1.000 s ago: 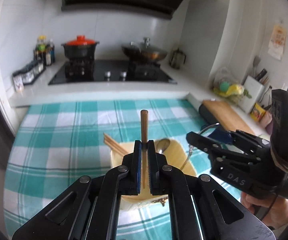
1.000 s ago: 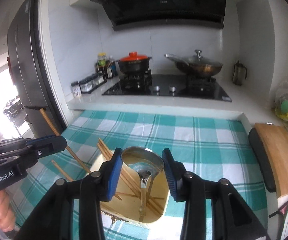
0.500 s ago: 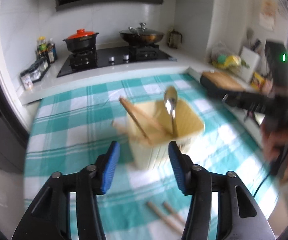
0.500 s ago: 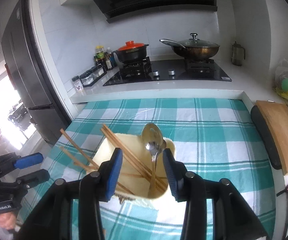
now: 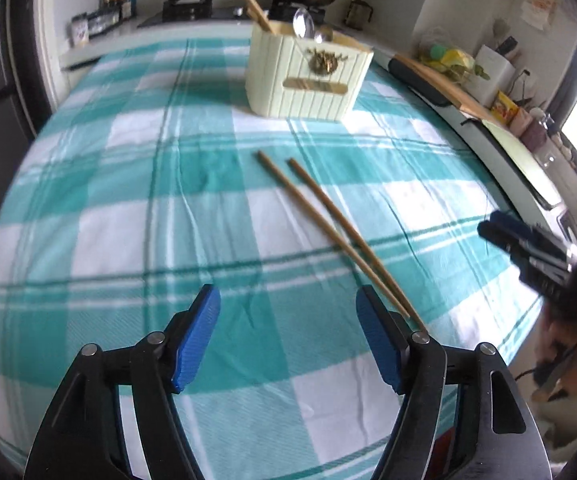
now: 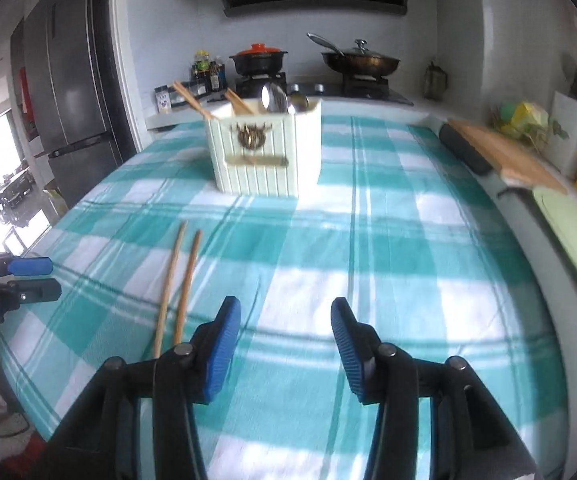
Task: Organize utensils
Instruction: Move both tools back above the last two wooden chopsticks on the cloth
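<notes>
A cream utensil holder (image 5: 306, 74) (image 6: 266, 148) stands on the checked tablecloth, with chopsticks (image 5: 253, 6) (image 6: 192, 100) and spoons (image 5: 303, 24) (image 6: 274, 98) in it. Two wooden chopsticks (image 5: 328, 222) (image 6: 178, 280) lie on the cloth in front of it. My left gripper (image 5: 288, 320) is open and empty, low over the cloth, its right finger beside the chopsticks' near ends. My right gripper (image 6: 284, 328) is open and empty, just right of the chopsticks. Each gripper shows at the other view's edge (image 5: 528, 248) (image 6: 20, 280).
A hob with a red-lidded pot (image 6: 258, 58) and a wok (image 6: 362, 60) lies behind the table. A wooden cutting board (image 6: 500, 152) and clutter line the right counter. A fridge (image 6: 64, 92) stands at the left. The cloth's front edge (image 5: 248, 452) is near.
My left gripper opened and let go of a chopstick into the holder. Both grippers then pulled back and dropped low over the cloth near the two loose chopsticks.
</notes>
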`<state>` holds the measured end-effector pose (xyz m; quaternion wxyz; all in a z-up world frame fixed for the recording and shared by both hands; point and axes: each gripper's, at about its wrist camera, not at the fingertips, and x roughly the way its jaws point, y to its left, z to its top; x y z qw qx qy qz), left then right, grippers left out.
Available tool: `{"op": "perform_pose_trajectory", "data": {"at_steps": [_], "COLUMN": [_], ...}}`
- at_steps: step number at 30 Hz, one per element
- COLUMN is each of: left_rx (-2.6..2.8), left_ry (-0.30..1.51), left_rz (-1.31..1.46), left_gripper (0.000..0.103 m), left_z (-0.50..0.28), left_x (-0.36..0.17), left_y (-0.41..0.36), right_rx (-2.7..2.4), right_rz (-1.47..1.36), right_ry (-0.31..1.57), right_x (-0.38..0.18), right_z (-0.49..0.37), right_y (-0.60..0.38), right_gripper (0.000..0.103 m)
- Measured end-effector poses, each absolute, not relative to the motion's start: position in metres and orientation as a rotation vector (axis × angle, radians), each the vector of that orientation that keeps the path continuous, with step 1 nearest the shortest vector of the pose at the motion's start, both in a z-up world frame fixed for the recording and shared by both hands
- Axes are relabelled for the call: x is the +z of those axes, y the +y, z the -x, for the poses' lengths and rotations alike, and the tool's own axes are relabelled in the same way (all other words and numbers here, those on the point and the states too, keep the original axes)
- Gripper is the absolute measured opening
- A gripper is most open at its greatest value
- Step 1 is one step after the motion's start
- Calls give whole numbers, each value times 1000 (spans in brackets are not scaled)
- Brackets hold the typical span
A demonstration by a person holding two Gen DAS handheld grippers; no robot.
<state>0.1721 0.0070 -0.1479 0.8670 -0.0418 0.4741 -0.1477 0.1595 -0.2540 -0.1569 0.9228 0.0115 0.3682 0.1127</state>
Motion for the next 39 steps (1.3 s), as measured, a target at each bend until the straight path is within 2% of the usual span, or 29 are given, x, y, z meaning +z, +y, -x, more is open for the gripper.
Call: {"op": "perform_pose_trajectory", "data": {"at_steps": [4,18,30,39], "left_rx": [-281,-202,-193,-143], "left_ry": [1038,1026,977,997], "left_rz": [71,121,152,91], "left_gripper": [72,74,77,77], "left_z": [-163,-158,-211,-241], "left_x": [-168,-175,-166,-196], "left_y": [-9,-13,-24,-47], "right_rx": [248,308,304,295], "right_rz": [-53,-23,-37,-23], "right_ry": [803,800,816,801], "right_x": [-179,-180,-185,-179], "right_z": [-133,-132,-132,-131], "right_y": [-251,-225,-228,-228], "right_gripper": [48,48,48,48]}}
